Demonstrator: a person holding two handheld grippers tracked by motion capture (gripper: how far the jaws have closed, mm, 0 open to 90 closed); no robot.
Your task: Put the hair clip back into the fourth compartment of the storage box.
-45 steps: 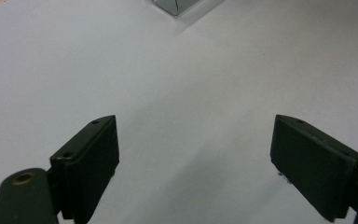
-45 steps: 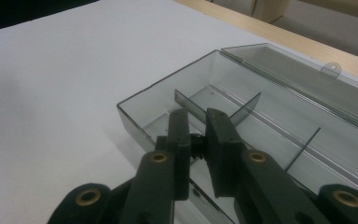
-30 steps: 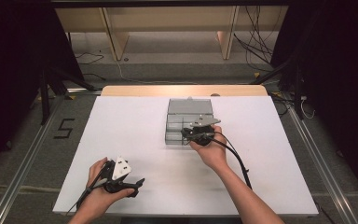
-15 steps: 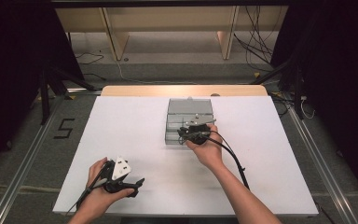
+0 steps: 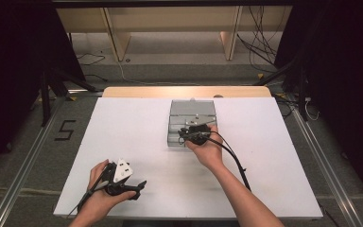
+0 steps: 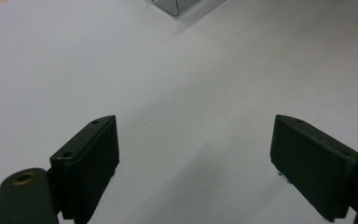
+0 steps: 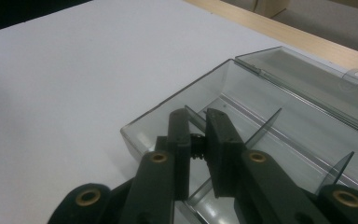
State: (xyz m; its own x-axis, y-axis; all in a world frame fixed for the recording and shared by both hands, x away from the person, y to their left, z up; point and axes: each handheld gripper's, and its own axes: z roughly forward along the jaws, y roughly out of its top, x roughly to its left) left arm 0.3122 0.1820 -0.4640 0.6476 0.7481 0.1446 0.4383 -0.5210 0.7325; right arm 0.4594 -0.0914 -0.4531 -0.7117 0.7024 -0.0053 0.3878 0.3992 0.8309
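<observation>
Clear divided box [image 5: 192, 120] on white table [image 5: 123, 132], right claw [image 7: 196, 128] gripping small spring [image 7: 196, 148], left claw [image 6: 196, 154] wide.

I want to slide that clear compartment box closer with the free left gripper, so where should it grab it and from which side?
Probably the near left corner wall of the clear box, coming from the person's side. The walls are thin and upright, so open jaws can straddle one. The lid lies open at the far side, and the right gripper occupies the near middle, shut on a small spring-like part. The left gripper is open.
</observation>
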